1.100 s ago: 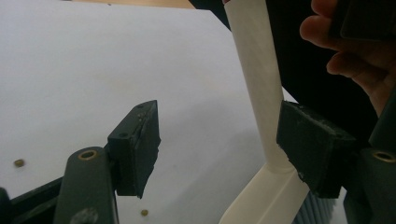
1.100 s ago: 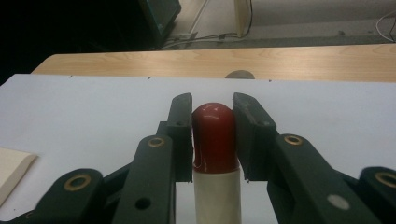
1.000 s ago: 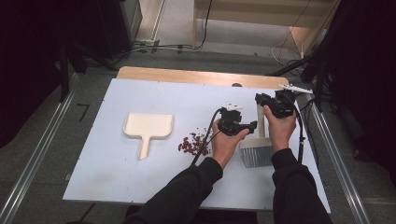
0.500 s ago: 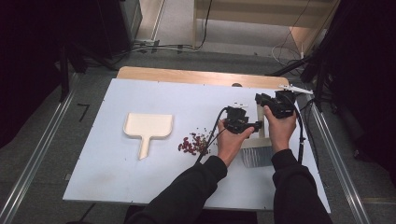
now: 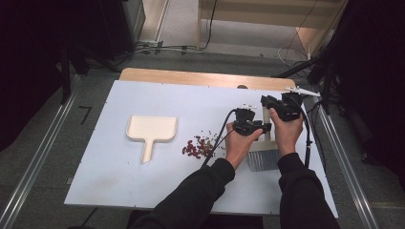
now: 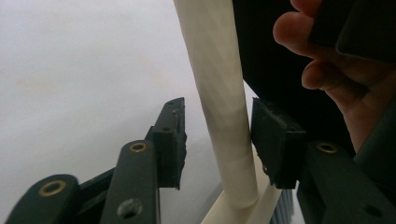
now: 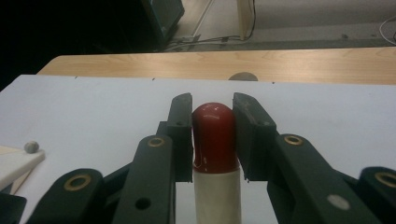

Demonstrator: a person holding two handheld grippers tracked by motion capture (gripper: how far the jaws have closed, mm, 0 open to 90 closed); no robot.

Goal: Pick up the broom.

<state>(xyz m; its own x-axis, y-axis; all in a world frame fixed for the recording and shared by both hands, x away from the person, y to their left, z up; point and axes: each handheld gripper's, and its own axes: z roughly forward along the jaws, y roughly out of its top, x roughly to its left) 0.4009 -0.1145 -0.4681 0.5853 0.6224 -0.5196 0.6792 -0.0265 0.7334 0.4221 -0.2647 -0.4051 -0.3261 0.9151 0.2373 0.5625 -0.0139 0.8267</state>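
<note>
Brush handle (image 6: 219, 93) is held at its red tip (image 7: 214, 135) by the right gripper (image 7: 213, 140), jaws clamped on it, at the table's (image 5: 143, 191) right side. Left gripper (image 6: 217, 140) jaws have just been closing around the shaft; one pad appears not yet seated. Handover grip is judged in progress; full closure is needed next, before sweeping the red bits (image 5: 197, 147) toward the dustpan (image 5: 151, 131).

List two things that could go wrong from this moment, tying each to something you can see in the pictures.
1. The left hand-held gripper has just been closing round the cream brush handle, yet a gap shows at one pad; the handle might slip or twist.
2. The brush bristles sit close to the red scraps; a jerky sweep could scatter them away from the dustpan.
</note>
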